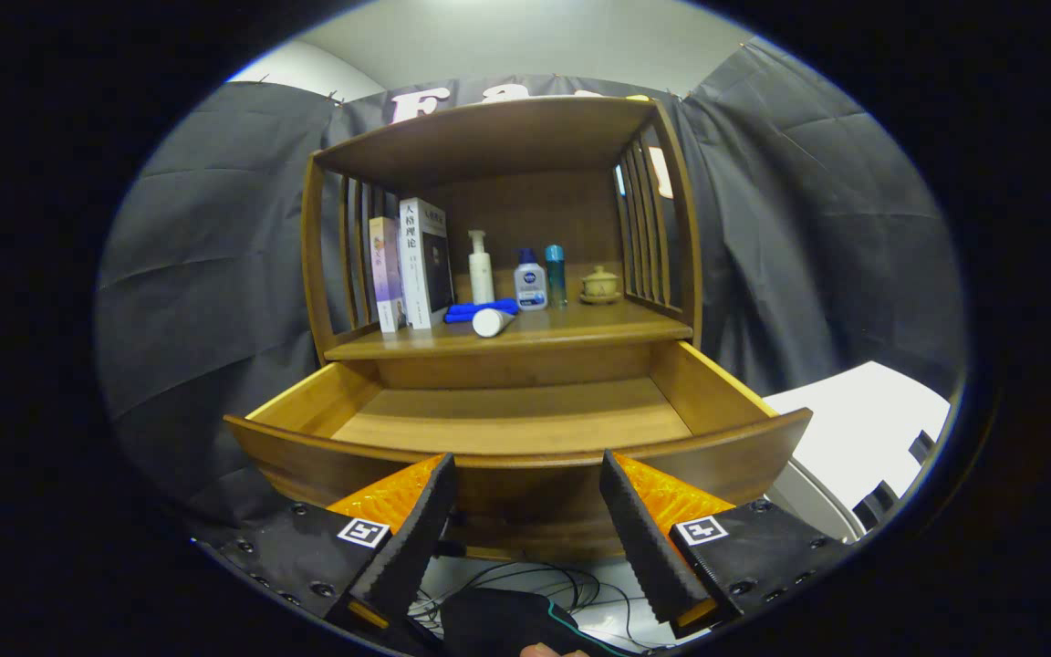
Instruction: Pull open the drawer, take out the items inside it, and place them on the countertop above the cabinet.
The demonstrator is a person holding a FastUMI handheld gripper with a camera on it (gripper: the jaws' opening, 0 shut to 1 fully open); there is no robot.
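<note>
Evidently the drawer (pixel 512 429) is pulled fully out, its front just ahead of the gripper (pixel 525 511), whose fingers stand wide apart and hold nothing. Its visible floor looks bare, so the task seems nearly done. Beyond the fingers, on the countertop (pixel 580 324), a white tube (pixel 492 321) and blue item (pixel 480 310) lie near the front edge, likely set there for easy reach.
</note>
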